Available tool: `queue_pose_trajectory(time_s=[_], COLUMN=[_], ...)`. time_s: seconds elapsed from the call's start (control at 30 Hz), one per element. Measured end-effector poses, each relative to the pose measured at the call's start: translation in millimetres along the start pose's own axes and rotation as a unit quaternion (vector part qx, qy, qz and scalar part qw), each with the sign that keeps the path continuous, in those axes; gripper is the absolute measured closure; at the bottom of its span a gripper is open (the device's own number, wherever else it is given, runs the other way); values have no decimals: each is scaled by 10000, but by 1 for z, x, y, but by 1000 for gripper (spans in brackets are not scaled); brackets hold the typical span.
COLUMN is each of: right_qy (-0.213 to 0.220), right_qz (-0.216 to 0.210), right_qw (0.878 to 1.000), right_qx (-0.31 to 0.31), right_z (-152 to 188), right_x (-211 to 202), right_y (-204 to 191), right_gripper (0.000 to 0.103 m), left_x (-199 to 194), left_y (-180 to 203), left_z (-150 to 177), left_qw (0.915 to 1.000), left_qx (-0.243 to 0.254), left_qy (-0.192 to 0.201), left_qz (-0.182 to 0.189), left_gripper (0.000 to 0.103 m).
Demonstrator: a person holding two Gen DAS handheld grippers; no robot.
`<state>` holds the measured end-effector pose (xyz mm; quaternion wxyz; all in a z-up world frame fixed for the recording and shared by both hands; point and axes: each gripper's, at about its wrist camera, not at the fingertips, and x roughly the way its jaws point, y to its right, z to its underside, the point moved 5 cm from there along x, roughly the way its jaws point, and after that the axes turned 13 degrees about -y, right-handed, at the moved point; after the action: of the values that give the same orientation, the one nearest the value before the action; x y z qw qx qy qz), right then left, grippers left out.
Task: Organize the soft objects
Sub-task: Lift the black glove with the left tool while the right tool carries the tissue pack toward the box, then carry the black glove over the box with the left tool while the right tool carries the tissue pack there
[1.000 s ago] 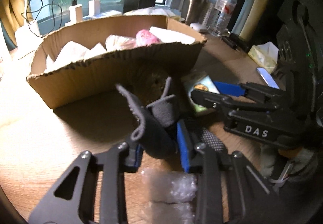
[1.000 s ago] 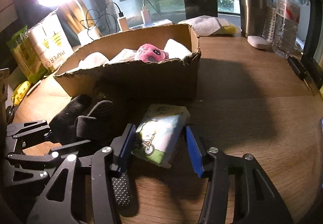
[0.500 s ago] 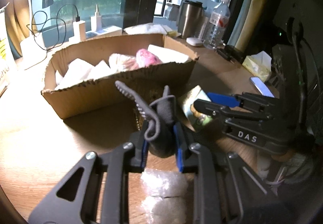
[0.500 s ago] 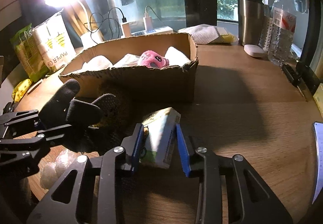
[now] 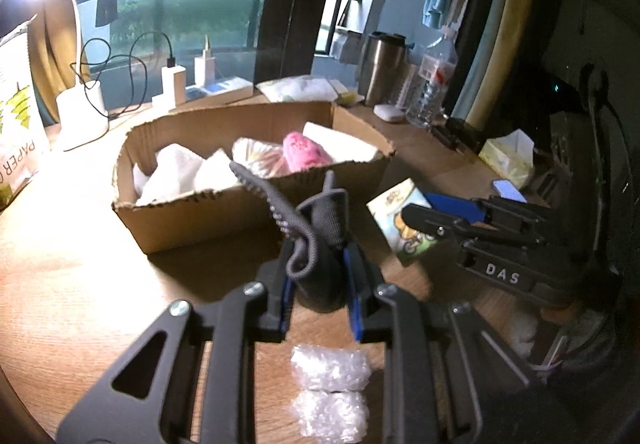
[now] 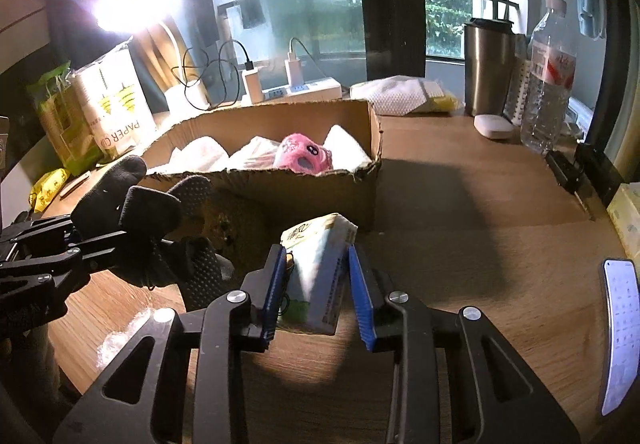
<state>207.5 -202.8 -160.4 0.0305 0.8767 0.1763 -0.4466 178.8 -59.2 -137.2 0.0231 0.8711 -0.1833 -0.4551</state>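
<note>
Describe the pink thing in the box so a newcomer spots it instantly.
Start at the open cardboard box on the wooden table. Inside, near its right end, a pink plush toy sits wedged among white soft packs. It is the only pink item there, with dark eye-like spots.

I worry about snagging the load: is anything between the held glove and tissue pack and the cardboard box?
Only the box's near wall. The glove and tissue pack hang before it and must clear its rim.
</note>
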Motion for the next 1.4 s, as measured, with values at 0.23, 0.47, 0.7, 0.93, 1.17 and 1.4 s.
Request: queue_pose_trajectory(time_s=[0.23, 0.47, 0.7, 0.93, 1.17, 1.4], right_qy=[167, 319, 476, 610, 773, 926], right_qz=[-1, 2, -11, -63, -56, -61], right_qw=[9998, 9994, 9985, 9975, 9959, 9941], right_qx=[-65, -138, -254, -351, -476, -553], right_z=[-7, -16, -26, -36, -49, -59], right_x=[-12, -22, -30, -35, -39, -40], right_y=[-3, -6, -11, -18, -22, -27], right_gripper=[69, 69, 69, 69, 69, 81], left_x=[-16, -31, -38, -46, -54, -54], left_y=[-12, -26, -38, -49, -53, -61], left_z=[-7, -16, -24, -37, -47, -52], left_qw=[9996, 9981, 9966, 9941, 9902, 9872], left_qx=[-140, -311, -366, -418, -291, -337], left_qy=[254, 522, 691, 927, 1196, 1346], left_qz=[-17, -124, -256, -387, -653, -784], left_gripper=[81, 81, 81, 81, 81, 81])
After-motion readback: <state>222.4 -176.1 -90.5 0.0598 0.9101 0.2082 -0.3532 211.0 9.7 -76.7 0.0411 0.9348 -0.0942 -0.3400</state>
